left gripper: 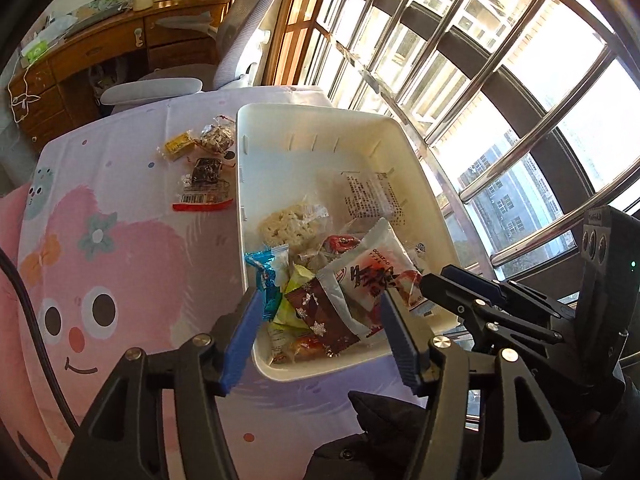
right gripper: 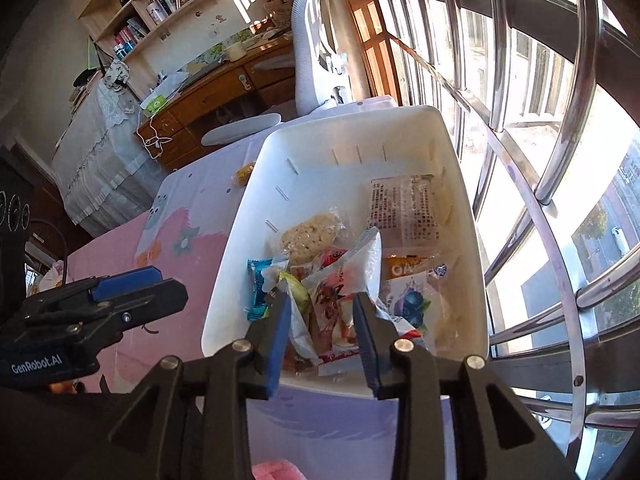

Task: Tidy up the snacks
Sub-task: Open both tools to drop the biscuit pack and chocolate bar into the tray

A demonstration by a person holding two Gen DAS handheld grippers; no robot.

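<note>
A white plastic bin (left gripper: 320,128) (right gripper: 352,128) stands on the pink cartoon tablecloth (left gripper: 120,240) and holds several snack packets: a rice cracker (left gripper: 284,224) (right gripper: 308,236), a white-red packet (left gripper: 372,276) (right gripper: 340,292), a blue packet (left gripper: 266,276) (right gripper: 260,284) over the left rim, a dark snowflake packet (left gripper: 320,312). Three snacks lie on the cloth left of the bin: a yellow one (left gripper: 178,146), a nut bag (left gripper: 218,136), a dark red-edged packet (left gripper: 204,190). My left gripper (left gripper: 320,312) is open and empty above the bin's near end. My right gripper (right gripper: 320,312) is open and empty over the white-red packet.
The right gripper's body (left gripper: 500,304) shows beside the bin's right corner; the left gripper (right gripper: 100,300) shows left of the bin. A barred window (left gripper: 500,80) runs along the right. A white chair (right gripper: 320,40) and a wooden desk (left gripper: 100,52) stand beyond the table.
</note>
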